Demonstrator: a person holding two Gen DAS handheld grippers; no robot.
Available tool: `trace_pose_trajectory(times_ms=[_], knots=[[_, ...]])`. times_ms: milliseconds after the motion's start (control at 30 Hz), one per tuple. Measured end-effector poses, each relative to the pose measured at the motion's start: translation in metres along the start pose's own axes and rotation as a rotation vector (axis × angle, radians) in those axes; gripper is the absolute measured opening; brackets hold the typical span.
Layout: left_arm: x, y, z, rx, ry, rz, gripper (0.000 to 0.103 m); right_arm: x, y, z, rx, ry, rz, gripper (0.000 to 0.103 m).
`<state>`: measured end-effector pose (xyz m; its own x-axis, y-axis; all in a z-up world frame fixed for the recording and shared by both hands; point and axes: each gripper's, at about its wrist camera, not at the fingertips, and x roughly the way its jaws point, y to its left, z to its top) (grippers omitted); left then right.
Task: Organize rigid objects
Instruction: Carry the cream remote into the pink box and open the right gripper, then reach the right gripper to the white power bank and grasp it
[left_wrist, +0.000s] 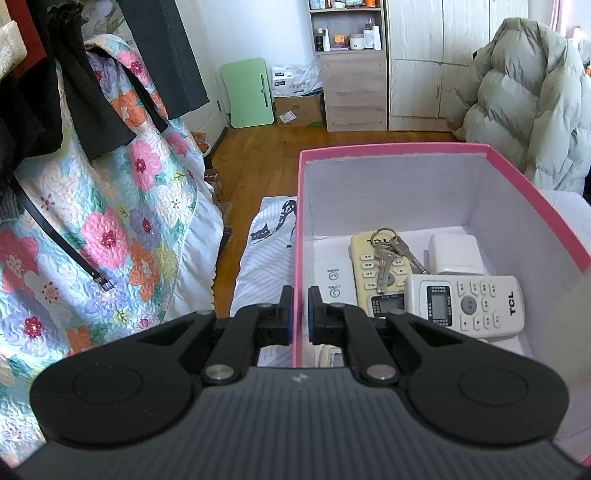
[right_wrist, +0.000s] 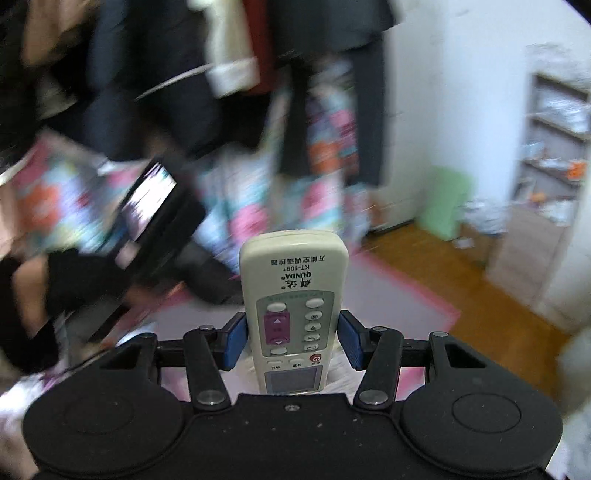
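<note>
Box (left_wrist: 406, 155) holds remotes: TCL remote (left_wrist: 465, 302) front-right, keys (left_wrist: 388, 254) on the remote (left_wrist: 373, 266) to its left. Charger block (left_wrist: 456, 254) sits behind TCL remote. Quilt (left_wrist: 110, 221) hangs left of box.

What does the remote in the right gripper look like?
The remote is cream-white plastic, long with a rounded end. It has oval white buttons, a purple pad, a red power button and a small grey screen. Printed on it is QUNDA KT-109+. It points away from the camera, and the right gripper squeezes its sides with blue pads.
</note>
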<state>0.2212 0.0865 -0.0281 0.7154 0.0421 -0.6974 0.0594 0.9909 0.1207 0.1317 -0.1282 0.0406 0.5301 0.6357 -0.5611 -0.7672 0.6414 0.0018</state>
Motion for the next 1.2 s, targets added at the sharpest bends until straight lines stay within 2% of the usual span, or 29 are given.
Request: trace_pose_trajectory(times_ms=[100,267,433,600,833,900,1000,1200], knots=[[0.000,0.002,0.000,-0.006,-0.001,-0.008,0.006,0.019,-0.004,-0.001,-0.002,0.103,0.062,0.058],[0.000,-0.001,0.000,0.021,0.001,0.010,0.007,0.048,0.003,0.009,-0.149,0.262,0.054,0.058],[0.002,0.004,-0.001,-0.017,0.005,-0.026,0.007,0.083,0.019,0.010,-0.255,0.394,0.177,0.058],[0.001,0.004,-0.001,-0.024,0.003,-0.024,0.007,0.101,0.012,0.016,-0.155,0.380,0.290,0.059],[0.001,0.003,-0.001,-0.018,0.004,-0.024,0.007,0.096,-0.001,0.005,-0.039,0.337,0.331,0.059],[0.001,0.002,-0.001,-0.012,0.003,-0.019,0.007,0.095,-0.001,0.006,-0.021,0.371,0.321,0.059],[0.002,0.003,-0.001,-0.021,0.007,-0.031,0.007,0.090,0.004,0.015,-0.136,0.417,0.269,0.058],[0.002,0.001,-0.001,-0.014,0.014,-0.021,0.007,0.091,0.009,0.023,-0.287,0.517,0.279,0.059]])
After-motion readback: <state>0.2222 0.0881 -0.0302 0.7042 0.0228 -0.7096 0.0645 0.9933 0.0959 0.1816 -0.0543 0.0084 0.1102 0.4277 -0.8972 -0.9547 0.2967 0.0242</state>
